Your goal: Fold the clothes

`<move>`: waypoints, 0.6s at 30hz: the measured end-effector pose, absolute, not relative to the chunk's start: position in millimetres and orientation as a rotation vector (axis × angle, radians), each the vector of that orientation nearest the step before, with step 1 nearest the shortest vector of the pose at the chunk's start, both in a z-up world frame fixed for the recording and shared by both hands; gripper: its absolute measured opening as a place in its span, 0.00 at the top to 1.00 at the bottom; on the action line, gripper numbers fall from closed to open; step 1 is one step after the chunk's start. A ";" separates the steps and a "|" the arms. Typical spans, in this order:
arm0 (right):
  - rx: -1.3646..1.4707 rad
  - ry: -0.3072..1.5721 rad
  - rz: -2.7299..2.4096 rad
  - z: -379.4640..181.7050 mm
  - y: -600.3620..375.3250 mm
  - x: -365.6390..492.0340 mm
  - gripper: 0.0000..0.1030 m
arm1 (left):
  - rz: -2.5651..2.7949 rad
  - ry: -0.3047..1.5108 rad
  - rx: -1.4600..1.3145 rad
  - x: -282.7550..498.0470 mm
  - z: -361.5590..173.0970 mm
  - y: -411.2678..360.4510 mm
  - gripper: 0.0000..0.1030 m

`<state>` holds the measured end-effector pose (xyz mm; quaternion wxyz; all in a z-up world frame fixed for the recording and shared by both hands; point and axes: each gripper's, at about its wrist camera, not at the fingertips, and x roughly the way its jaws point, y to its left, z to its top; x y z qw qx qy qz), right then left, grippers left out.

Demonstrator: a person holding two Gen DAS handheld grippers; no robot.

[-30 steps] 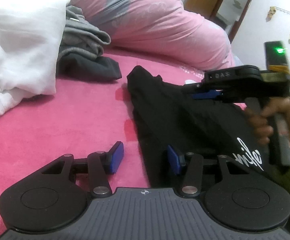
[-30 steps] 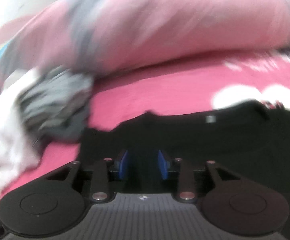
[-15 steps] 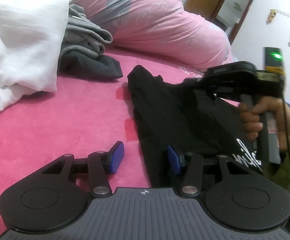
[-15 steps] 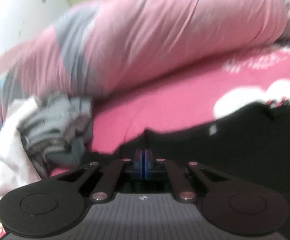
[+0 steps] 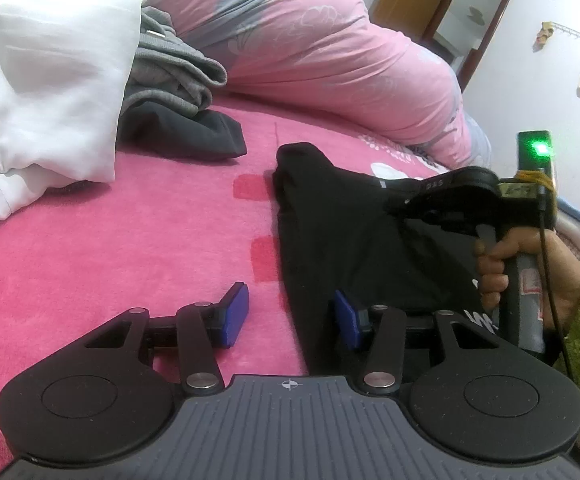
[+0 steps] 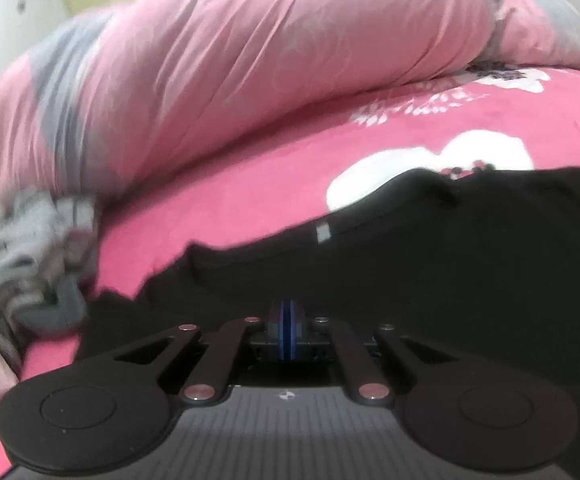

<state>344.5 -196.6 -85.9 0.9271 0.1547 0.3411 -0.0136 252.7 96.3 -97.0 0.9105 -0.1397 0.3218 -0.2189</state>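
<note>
Two grippers work the flat black cotton garment (image 5: 354,236) on the pink fleece bedspread (image 5: 129,240): the right gripper (image 6: 285,334), pads pressed together above its middle, seemingly pinching cloth, must likely lift and fold, while the left gripper (image 5: 290,314), spread, straddles its near edge.

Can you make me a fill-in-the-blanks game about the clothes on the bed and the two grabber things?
1. The garment spread on the pink bed cover under both grippers is coloured ____.
2. The left gripper has its jaws ____, with the black garment edge between them.
3. The right gripper has its jaws ____, blue pads together over the cloth.
4. Beside the grey clothes lies a big puffy bundle coloured ____.

Missing words: black; open; shut; white
</note>
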 end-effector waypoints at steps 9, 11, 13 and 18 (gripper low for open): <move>0.047 0.561 -0.037 -37.6 -157.7 341.3 0.79 | -0.449 0.661 -0.278 252.1 -96.8 95.4 0.53; -0.029 0.542 0.058 -24.0 -131.6 341.8 0.79 | -0.448 0.660 -0.276 252.2 -96.9 95.4 0.53; -0.093 0.549 0.166 -15.5 -101.9 343.6 0.79 | -0.448 0.660 -0.276 252.1 -97.1 95.5 0.53; -0.276 0.651 0.316 -31.8 -38.0 356.2 0.52 | -0.447 0.660 -0.275 251.8 -97.1 95.2 0.53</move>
